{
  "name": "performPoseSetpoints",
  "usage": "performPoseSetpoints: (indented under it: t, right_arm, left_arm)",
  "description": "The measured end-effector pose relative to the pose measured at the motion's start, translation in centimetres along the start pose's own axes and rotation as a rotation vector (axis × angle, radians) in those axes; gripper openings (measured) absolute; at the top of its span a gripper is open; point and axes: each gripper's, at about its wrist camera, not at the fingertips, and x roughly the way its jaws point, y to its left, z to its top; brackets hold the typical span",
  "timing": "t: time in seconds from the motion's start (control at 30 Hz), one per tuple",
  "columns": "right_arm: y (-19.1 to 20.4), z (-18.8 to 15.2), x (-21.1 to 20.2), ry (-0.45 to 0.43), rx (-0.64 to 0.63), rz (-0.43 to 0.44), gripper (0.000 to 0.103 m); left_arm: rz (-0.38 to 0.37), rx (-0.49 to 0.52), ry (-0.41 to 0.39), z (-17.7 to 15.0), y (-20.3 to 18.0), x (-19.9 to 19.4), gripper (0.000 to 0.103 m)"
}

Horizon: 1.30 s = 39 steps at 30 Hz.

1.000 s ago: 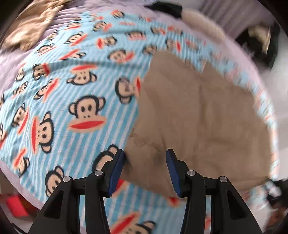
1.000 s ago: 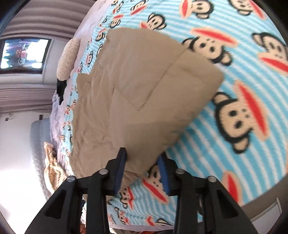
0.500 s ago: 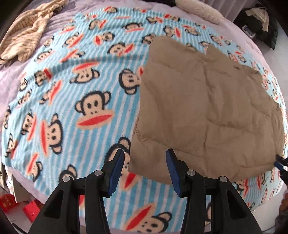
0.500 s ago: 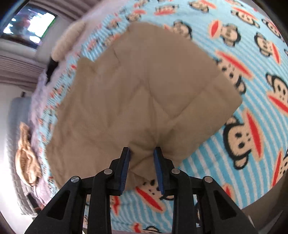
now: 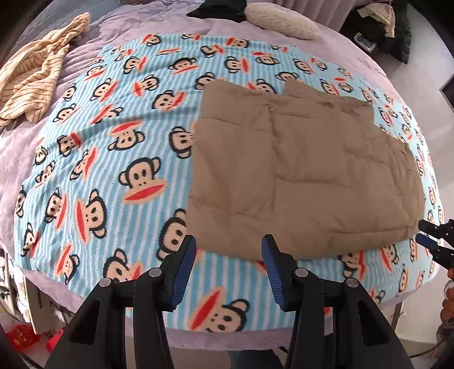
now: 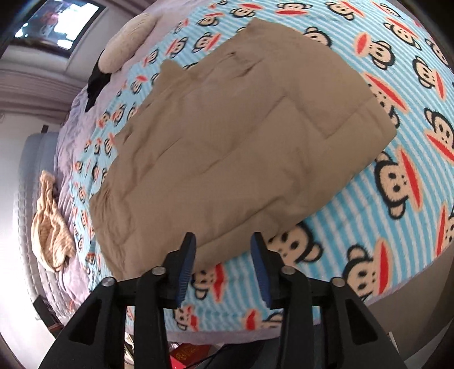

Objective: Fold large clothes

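A tan quilted garment (image 5: 306,170) lies folded flat on a blue striped monkey-print blanket (image 5: 119,159); in the right wrist view the garment (image 6: 235,142) fills the middle. My left gripper (image 5: 228,266) hangs above the garment's near left corner, open, with nothing between its blue pads. My right gripper (image 6: 224,264) hovers over the garment's near edge; its jaws are opening and no cloth is between them. The right gripper's tips (image 5: 425,235) also show at the far right of the left wrist view, beside the garment's near right corner.
A striped beige garment (image 5: 37,79) lies crumpled on the lilac bedspread (image 5: 17,159) at the far left. A cream pillow (image 5: 281,20) and a black item (image 5: 215,10) sit at the bed's far end. The blanket's near edge hangs over the bed side.
The right gripper let go of the garment's edge and its jaws widened. Both grippers rose away from the bed, so more of the blanket and garment shows. The garment now lies flat.
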Motion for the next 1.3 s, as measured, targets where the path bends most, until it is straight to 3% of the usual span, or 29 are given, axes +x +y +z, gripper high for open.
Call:
performPoseSetpoints:
  t: [0.03, 0.07, 0.13, 0.2, 0.33, 0.43, 0.57, 0.9, 0.97, 1.0, 1.23, 1.27, 1.3]
  right_arm:
    - [0.4, -0.2, 0.0, 0.003, -0.007, 0.001, 0.045]
    - [0.8, -0.3, 0.0, 0.004, -0.013, 0.000, 0.045]
    - [1.6, -0.6, -0.4, 0.003, -0.039, -0.008, 0.048]
    - [2.1, -0.8, -0.9, -0.008, -0.061, -0.016, 0.056]
    - [2.1, -1.3, -2.8, -0.048, -0.067, -0.007, 0.061]
    - [1.5, -1.6, -4.3, -0.082, -0.060, 0.003, 0.064]
    - [0.2, -2.1, -6.4, -0.136, -0.054, 0.012, 0.077]
    - [-3.1, -2.8, -10.5, -0.241, 0.033, -0.038, 0.081]
    - [-3.3, -2.9, -10.7, -0.255, 0.050, -0.043, 0.083]
    - [-3.3, -2.8, -10.5, -0.253, 0.057, -0.044, 0.091]
    - [-0.3, -1.3, -8.2, -0.212, -0.017, -0.056, 0.093]
    - [0.4, -0.9, -7.7, -0.203, -0.040, -0.060, 0.103]
    - [1.2, -0.6, -7.1, -0.192, -0.063, -0.059, 0.103]
  left_arm:
    - [-0.004, 0.007, -0.002, 0.0, -0.2, -0.1, 0.061]
    - [-0.003, 0.016, -0.009, 0.0, -0.5, -0.4, 0.089]
    - [0.011, 0.035, -0.049, 0.1, -1.1, -1.0, 0.102]
    - [0.018, 0.068, -0.044, 0.4, -2.0, -1.2, 0.102]
    - [0.002, 0.119, -0.013, 1.5, -3.8, -0.8, 0.102]
    - [-0.001, 0.201, -0.004, 2.8, -6.6, -0.6, 0.102]
    - [-0.011, 0.321, -0.004, 4.7, -11.2, -0.5, 0.102]
    - [-0.113, 0.542, -0.019, 7.9, -22.2, -0.3, 0.102]
    - [-0.128, 0.541, -0.020, 7.8, -22.4, -0.4, 0.102]
    - [-0.131, 0.540, -0.020, 7.7, -22.2, -0.4, 0.102]
    - [-0.062, 0.422, -0.022, 8.1, -16.8, -0.3, 0.102]
    - [-0.041, 0.392, -0.019, 8.2, -15.8, -0.3, 0.102]
    - [-0.029, 0.373, -0.020, 8.2, -15.0, -0.3, 0.102]
